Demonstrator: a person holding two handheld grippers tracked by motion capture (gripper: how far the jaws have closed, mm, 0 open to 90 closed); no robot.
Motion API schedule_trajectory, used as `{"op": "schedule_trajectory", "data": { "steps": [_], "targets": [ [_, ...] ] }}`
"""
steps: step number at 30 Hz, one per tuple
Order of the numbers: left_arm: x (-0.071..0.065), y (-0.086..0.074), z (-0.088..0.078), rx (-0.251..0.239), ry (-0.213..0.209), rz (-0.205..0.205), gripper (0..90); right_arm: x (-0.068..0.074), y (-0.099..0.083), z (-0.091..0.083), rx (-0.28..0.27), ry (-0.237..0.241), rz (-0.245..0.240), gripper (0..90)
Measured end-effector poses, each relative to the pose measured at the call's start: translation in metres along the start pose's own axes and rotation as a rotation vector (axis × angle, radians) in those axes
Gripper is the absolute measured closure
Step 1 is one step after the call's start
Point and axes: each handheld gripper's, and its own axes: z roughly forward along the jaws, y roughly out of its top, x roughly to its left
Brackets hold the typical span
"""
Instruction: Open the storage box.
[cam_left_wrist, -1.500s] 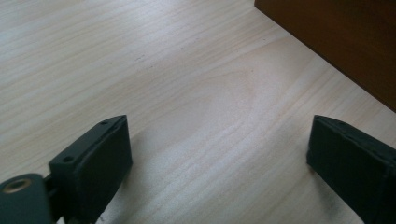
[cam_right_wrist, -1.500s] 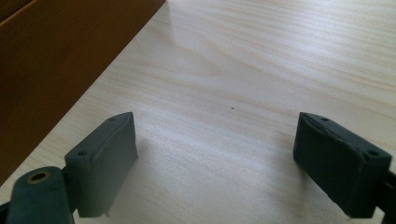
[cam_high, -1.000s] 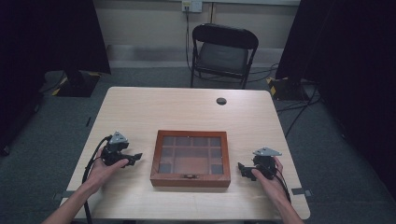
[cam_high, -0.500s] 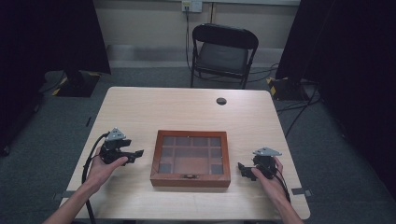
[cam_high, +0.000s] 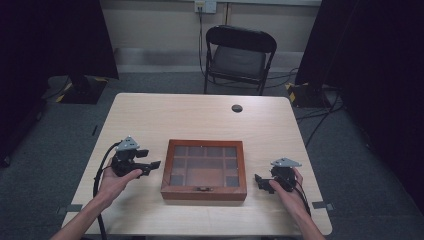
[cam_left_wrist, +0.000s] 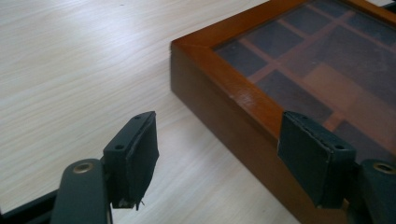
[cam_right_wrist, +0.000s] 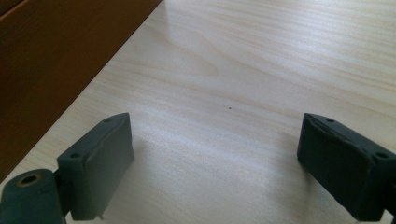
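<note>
Our left gripper (cam_high: 152, 166) has been closing its fingers a little; they are wide with nothing between them. Our right gripper (cam_high: 260, 181) gapes wide, empty. The wooden box (cam_high: 204, 170) sits between them on the bench (cam_high: 200, 115). The left gripper view shows its glass lid (cam_left_wrist: 322, 56).

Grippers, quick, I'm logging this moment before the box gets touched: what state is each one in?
Left gripper: open, jaws just been closing a little, nothing between them, beside the wooden box.
Right gripper: open, empty, over bare table.
</note>
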Motion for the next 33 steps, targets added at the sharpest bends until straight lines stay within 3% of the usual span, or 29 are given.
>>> {"op": "schedule_trajectory", "data": {
  "steps": [9,10,17,20,33],
  "targets": [
    [-0.019,0.010,0.004,-0.003,-0.070,0.044,31.3,0.000,0.000,0.000,0.003,-0.003,0.004,8.4],
    [-0.023,0.011,0.006,-0.007,-0.086,0.023,31.3,0.000,0.000,0.001,0.002,-0.003,0.003,8.4],
    [-0.040,0.019,0.010,-0.009,-0.120,0.066,30.5,0.000,0.000,0.001,0.002,-0.003,0.003,8.5],
    [-0.047,0.023,0.013,-0.005,-0.164,0.065,31.7,0.000,0.000,0.001,0.002,-0.003,0.004,8.4],
    [-0.073,0.040,0.029,0.009,-0.255,0.099,33.0,0.000,0.000,0.001,0.002,-0.003,0.004,8.4]
  ]
}}
